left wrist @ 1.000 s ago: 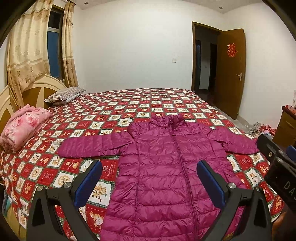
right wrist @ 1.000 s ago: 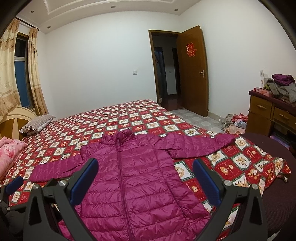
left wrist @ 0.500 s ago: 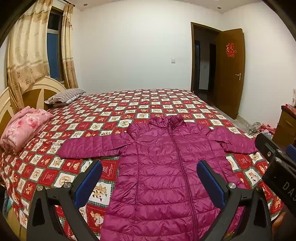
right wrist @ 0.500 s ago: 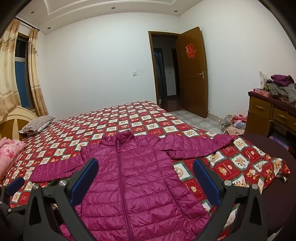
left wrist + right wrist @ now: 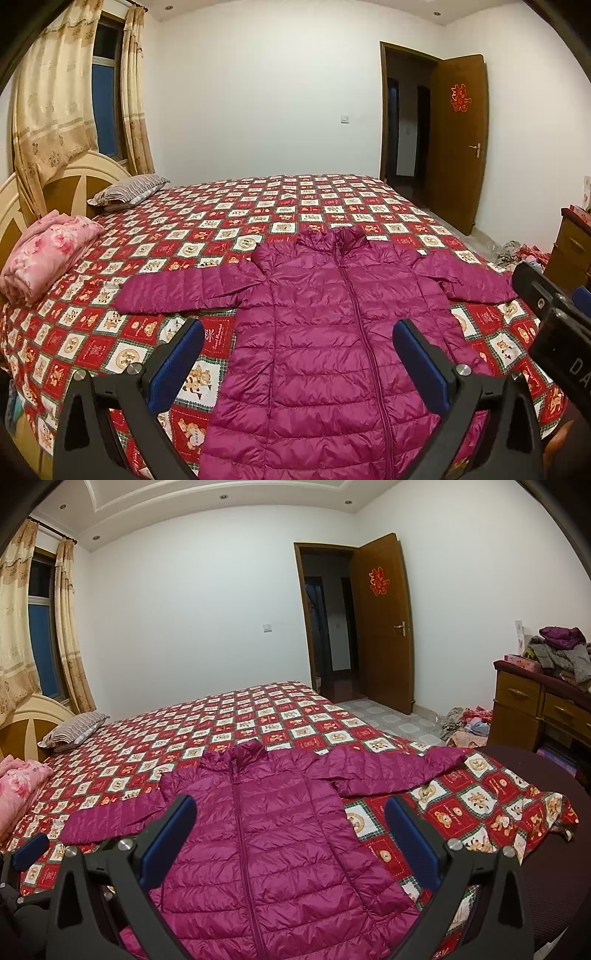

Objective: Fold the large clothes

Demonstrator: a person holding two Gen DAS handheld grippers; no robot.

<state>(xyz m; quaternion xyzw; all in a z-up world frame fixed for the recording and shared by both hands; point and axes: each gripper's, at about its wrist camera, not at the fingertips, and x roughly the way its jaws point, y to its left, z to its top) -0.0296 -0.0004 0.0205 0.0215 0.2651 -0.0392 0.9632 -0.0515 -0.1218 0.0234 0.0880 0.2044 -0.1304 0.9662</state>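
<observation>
A magenta quilted puffer jacket (image 5: 325, 332) lies flat and zipped on the red patchwork bedspread (image 5: 258, 206), collar away from me, both sleeves spread out sideways. It also shows in the right wrist view (image 5: 266, 842). My left gripper (image 5: 297, 362) is open and empty, held above the jacket's lower half. My right gripper (image 5: 290, 838) is open and empty, above the jacket's lower right side. The left sleeve (image 5: 181, 291) and the right sleeve (image 5: 391, 771) lie flat. The jacket's hem is hidden below the frame.
A folded pink blanket (image 5: 44, 254) and a striped pillow (image 5: 129, 186) lie by the headboard at left. A wooden dresser (image 5: 539, 705) piled with clothes stands at right, with clothes on the floor (image 5: 465, 725). The door (image 5: 384, 627) stands open. The right gripper's body (image 5: 554, 325) shows at the left view's right edge.
Both grippers have drifted slightly, so the jacket sits a little lower and closer in both views. The jacket has not moved and both grippers stay open.
</observation>
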